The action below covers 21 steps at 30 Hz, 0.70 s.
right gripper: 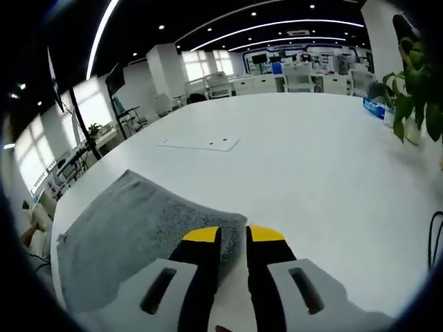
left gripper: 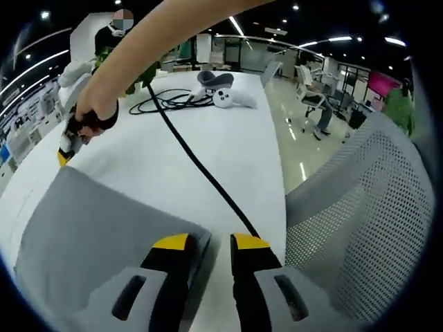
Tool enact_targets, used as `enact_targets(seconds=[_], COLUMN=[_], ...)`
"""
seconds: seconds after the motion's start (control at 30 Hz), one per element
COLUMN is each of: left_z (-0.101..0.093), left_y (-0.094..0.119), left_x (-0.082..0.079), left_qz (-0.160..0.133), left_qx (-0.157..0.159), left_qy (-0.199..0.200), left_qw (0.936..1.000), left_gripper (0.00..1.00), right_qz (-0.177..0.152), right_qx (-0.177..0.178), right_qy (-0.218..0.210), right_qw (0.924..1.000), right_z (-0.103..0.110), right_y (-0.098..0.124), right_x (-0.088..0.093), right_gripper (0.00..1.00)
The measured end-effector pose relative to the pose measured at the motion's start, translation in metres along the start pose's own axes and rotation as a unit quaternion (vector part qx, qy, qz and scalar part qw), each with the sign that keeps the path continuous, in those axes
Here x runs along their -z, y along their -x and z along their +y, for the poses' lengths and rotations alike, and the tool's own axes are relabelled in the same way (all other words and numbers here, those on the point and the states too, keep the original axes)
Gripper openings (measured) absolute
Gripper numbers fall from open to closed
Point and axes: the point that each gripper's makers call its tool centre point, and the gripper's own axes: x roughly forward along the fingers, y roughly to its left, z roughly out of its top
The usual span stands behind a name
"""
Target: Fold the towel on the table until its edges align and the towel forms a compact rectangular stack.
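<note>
Flat grey terry towel (right gripper: 138, 235) on white table (right gripper: 311, 159) | corners pinched by left hand-held gripper (left gripper: 208, 243) and right hand-held gripper (right gripper: 233, 235) | cloth spreads toward 10 o'clock of each

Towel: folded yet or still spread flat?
Spread flat, as far as visible: the gray towel lies in one layer on the white table, with no doubled-over edge showing. Its near part is hidden behind the right claw.
</note>
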Motion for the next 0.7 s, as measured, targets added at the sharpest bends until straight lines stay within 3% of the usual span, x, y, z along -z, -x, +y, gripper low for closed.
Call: enact_targets(seconds=[0.23, 0.4, 0.63, 0.7], left_z=[-0.003, 0.000, 0.008, 0.009], left_y=[-0.016, -0.017, -0.018, -0.018], left_x=[0.012, 0.008, 0.009, 0.009], left_qz=[0.017, 0.010, 0.015, 0.014], left_qx=[0.008, 0.002, -0.016, -0.011], left_qy=[0.005, 0.022, 0.040, 0.050], left_qw=[0.9998, 0.9997, 0.9990, 0.9986], left_gripper=[0.21, 0.20, 0.10, 0.09], right_qz=[-0.006, -0.020, -0.018, -0.039], right_qx=[0.013, 0.022, 0.020, 0.033], right_qy=[0.009, -0.004, -0.028, -0.039], right_qw=[0.9999, 0.9995, 0.9992, 0.9979], right_z=[-0.006, -0.013, -0.012, -0.018], right_y=[-0.003, -0.006, -0.014, -0.014], right_x=[0.000, -0.004, 0.004, -0.003], right_gripper=[0.05, 0.03, 0.03, 0.03])
